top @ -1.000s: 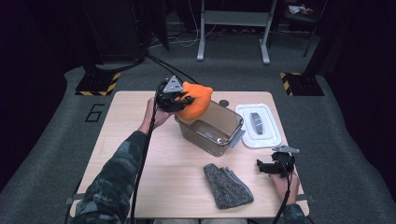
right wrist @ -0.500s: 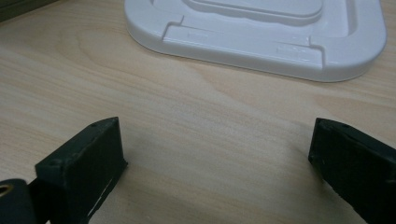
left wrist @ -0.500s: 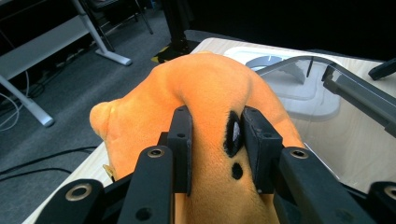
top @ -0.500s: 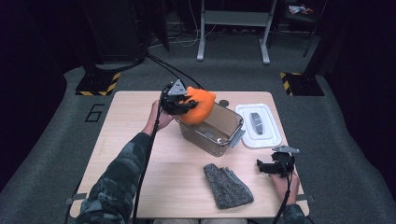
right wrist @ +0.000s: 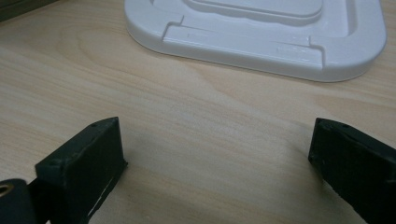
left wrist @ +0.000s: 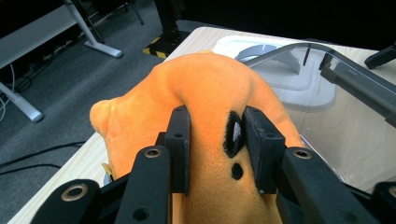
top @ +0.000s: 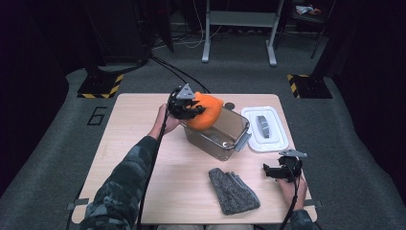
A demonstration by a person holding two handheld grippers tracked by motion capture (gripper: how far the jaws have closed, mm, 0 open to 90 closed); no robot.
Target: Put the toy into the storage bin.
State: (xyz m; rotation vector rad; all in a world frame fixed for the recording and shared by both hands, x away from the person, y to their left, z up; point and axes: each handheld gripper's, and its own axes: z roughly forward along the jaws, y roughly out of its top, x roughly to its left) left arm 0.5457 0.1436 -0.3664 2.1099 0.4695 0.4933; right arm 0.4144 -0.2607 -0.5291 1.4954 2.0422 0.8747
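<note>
The orange soft toy (left wrist: 210, 107), pinched by the left gripper (left wrist: 215, 149), had been carried a little further over the clear box (top: 225, 139), ready for dropping in, while the right gripper (right wrist: 215, 168) was held wide open.

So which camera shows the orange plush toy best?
The left gripper view: the orange plush toy is close up there, pinched between the left gripper's fingers, black markings visible. The high view shows it small, at the clear container's rim.
</note>
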